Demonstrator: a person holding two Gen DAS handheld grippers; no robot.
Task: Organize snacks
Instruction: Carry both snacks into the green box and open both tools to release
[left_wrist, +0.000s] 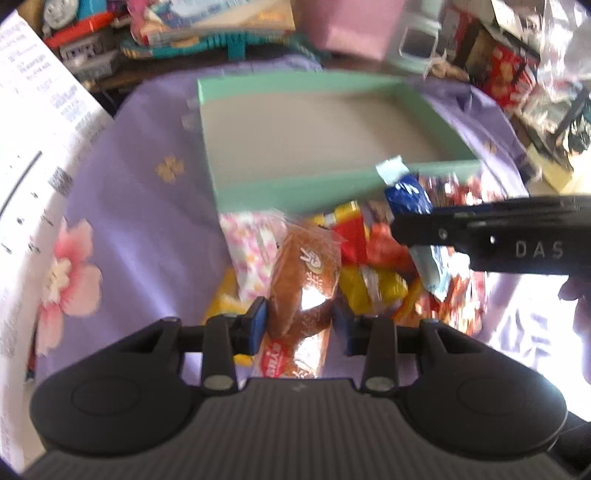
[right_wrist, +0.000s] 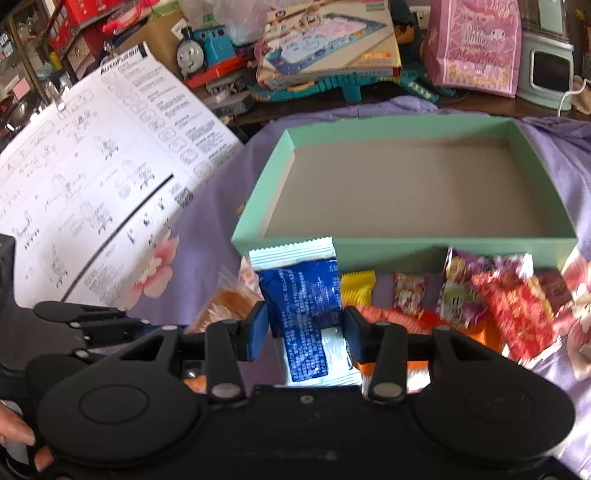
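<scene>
- Snacks lay in a heap on the purple flowered cloth, pressed up close to the near wall of the green box.
- The right gripper had its two blue pads squeezed onto a blue and white packet. The packet stood up tall between them, its long side pointing away from the gripper toward the box, and its zigzag top edge showed in front of the near wall.
- The left gripper was clamped on a brown bun in a clear wrapper. The bun's long side also pointed toward the box.
- Both held snacks sat just in front of the near wall of the box, so each one would need to go up and over that wall to get inside. The blue packet looked closer to the wall, so I think the right hand was nearer to dropping its snack in.
- The green box was open on top and had nothing in it; only its plain brown floor showed.
- More snacks waited on the cloth: a yellow one, a purple one and red ones along the near side of the box.
- A big white paper sheet with drawings lay at the left side of the cloth, well apart from the box.
- Toys and boxes, like a blue toy train and a pink bag, were piled beyond the far edge of the cloth.
</scene>
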